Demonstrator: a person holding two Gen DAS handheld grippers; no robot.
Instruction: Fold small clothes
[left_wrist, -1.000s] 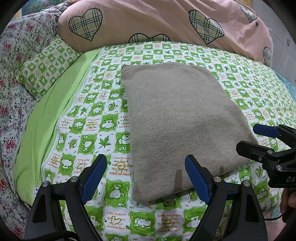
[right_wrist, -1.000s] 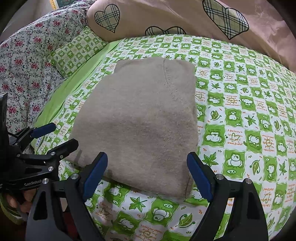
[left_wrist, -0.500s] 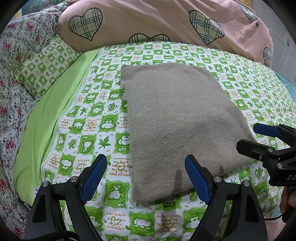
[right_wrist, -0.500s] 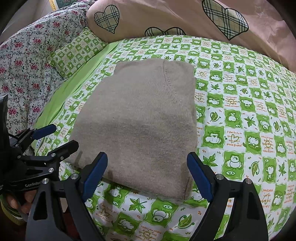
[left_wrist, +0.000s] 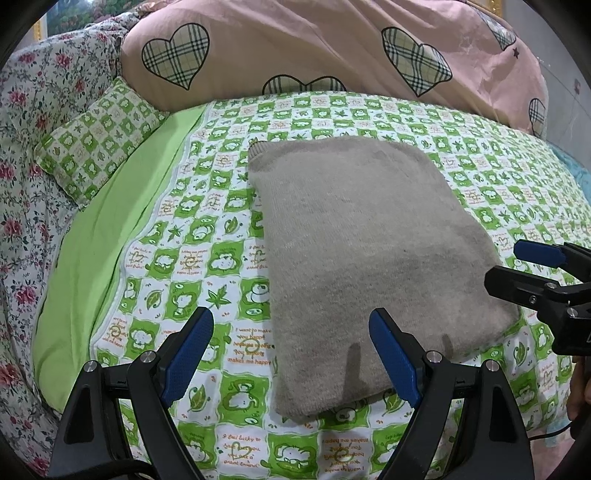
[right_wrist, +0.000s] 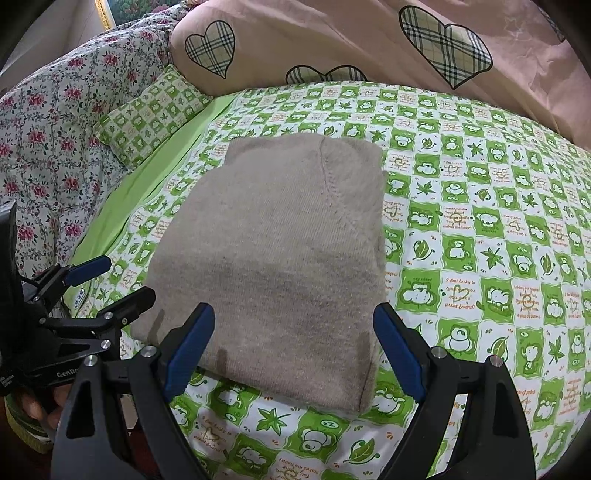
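Both the left gripper (left_wrist: 291, 343) and right gripper (right_wrist: 293, 341) hover wide open and empty at the bottom of the frame, over the folded sweater (left_wrist: 369, 258).

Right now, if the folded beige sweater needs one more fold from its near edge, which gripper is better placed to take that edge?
Probably the right gripper: its open jaws frame the beige sweater's near edge. The left gripper, also open, sits beside the sweater's near left corner, mostly over the green checkered sheet.

The green checked bedsheet (right_wrist: 458, 291) reads roughly "I feel lucky to have you"; left gripper (right_wrist: 110, 280) shows "GenRo".
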